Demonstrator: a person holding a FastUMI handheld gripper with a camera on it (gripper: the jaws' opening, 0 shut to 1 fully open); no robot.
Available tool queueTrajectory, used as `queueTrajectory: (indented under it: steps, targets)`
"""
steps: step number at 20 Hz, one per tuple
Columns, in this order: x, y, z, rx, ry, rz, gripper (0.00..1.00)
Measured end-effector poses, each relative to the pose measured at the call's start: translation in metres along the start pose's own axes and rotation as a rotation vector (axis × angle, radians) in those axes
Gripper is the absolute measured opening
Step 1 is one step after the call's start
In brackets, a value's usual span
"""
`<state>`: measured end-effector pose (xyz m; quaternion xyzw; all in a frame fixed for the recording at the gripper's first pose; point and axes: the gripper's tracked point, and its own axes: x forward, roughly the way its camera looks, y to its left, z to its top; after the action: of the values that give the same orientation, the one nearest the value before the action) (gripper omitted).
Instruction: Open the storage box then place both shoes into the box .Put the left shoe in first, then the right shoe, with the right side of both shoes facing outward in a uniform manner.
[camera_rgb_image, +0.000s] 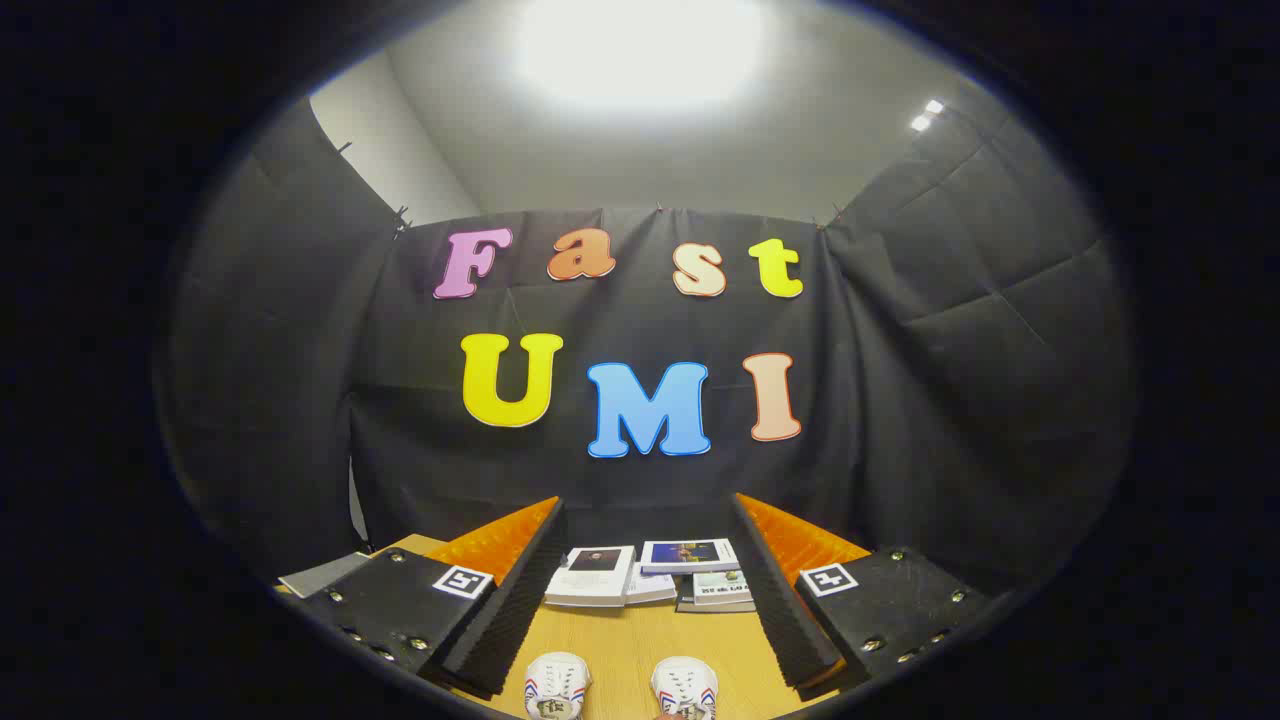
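Two white shoes with red and blue side stripes stand side by side on the wooden table, toes toward the back wall: one shoe (557, 685) near my left finger, the other shoe (685, 688) near my right finger. My gripper (640, 590) is open, its fingers (500, 600) spread wide with nothing between them, held above the table and pointing at the booth wall. The shoes lie below and between the fingers, near their bases.
Several books (645, 573) lie in a loose pile on the table (640, 640) beyond the shoes, close to the black cloth wall. A grey flat thing (325, 572) lies at the table's far left.
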<state>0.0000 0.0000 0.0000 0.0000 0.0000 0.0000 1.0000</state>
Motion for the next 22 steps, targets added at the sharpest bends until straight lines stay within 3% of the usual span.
queueTrajectory:
  steps: [18, 22]
  targets:
    - [0.002, 0.025, 0.000, -0.005, 0.004, 0.041, 0.96]
    - [0.000, 0.036, -0.007, 0.051, 0.016, 0.068, 0.96]
